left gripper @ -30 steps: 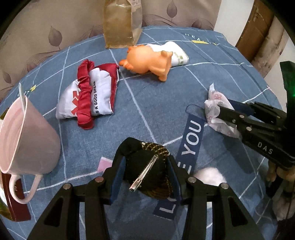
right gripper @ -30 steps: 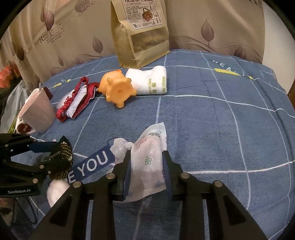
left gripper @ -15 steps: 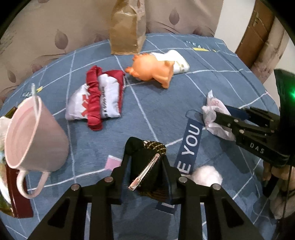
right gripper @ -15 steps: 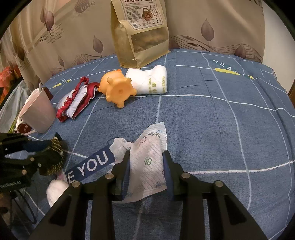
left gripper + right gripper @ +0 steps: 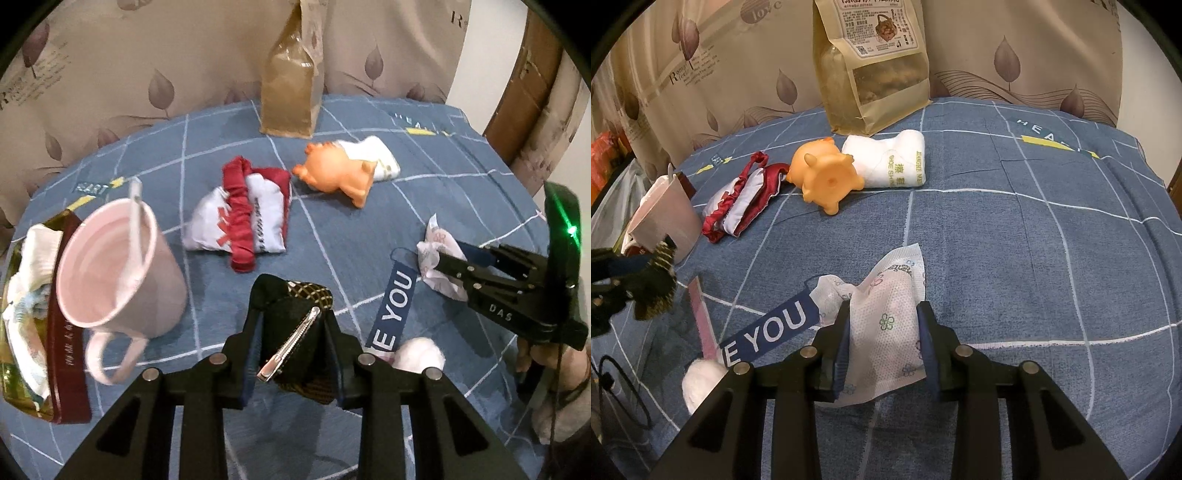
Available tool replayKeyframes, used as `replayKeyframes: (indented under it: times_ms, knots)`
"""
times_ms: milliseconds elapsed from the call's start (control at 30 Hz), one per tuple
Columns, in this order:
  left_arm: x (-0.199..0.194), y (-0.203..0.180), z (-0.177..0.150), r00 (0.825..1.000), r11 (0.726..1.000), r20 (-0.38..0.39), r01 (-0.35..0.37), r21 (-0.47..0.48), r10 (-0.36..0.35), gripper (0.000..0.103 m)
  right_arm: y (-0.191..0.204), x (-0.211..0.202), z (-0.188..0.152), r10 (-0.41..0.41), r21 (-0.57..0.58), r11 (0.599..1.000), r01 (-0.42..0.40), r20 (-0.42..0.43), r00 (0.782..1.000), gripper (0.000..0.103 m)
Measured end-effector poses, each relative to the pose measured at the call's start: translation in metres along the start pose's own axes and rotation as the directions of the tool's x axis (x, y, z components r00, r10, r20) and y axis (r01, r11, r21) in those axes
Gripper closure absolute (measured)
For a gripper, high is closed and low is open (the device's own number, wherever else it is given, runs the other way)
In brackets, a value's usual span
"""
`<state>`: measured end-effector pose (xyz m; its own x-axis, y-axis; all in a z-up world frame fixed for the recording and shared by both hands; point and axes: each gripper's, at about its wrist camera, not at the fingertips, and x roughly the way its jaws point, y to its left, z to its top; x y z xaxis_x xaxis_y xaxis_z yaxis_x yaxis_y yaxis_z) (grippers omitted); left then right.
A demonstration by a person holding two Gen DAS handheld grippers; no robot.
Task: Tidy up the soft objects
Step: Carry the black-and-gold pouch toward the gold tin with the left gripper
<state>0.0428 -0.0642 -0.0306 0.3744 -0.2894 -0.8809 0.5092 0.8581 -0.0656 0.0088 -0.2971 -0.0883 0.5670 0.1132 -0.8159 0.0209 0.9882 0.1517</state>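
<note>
The left tongs [image 5: 293, 325] are clenched on a black hair clip [image 5: 295, 332] with gold mesh and a silver metal clasp, held up off the blue checked cloth of the counter [image 5: 332, 229]; they point toward 12 o'clock in the left wrist view. At 9 o'clock from them a pink mug [image 5: 114, 266] with a spoon stands tilted in view, just beside a dark red box [image 5: 66, 332] stuffed with white tissues.

The right tongs [image 5: 882, 332] grasp a white floral-printed packet [image 5: 886, 317], its upper corner sticking out past the fingertips toward 12 o'clock. In the left wrist view the right tongs [image 5: 448, 264] reach in from 3 o'clock, lying nearly level over the counter, with the packet [image 5: 432, 251] at their tip. A blue strap lettered "YOU" [image 5: 772, 328] lies at 9 o'clock of the packet, touching it, and a white fluffy ball [image 5: 701, 380] sits at the strap's near end.

Farther off, toward 11 o'clock in the right wrist view, lie a red-and-white cloth pouch [image 5: 742, 199], an orange toy pig [image 5: 827, 177] on its side, and a rolled white towel [image 5: 890, 162] touching the pig. A brown snack bag [image 5: 871, 66] stands upright behind them.
</note>
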Motion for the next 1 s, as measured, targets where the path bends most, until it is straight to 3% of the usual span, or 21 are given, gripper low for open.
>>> replayKeyframes:
  times_ms: [633, 1000]
  knots:
    - [-0.051, 0.060, 0.002, 0.990, 0.989, 0.091, -0.101, -0.111, 0.111, 0.072, 0.001, 0.000, 0.000, -0.003, -0.002, 1.000, 0.003, -0.001, 1.000, 0.071]
    - [-0.081, 0.126, -0.009, 0.966, 0.952, 0.105, -0.209, -0.225, 0.237, 0.072, 0.001, 0.000, 0.000, -0.004, -0.002, 1.000, 0.004, -0.002, 1.000, 0.071]
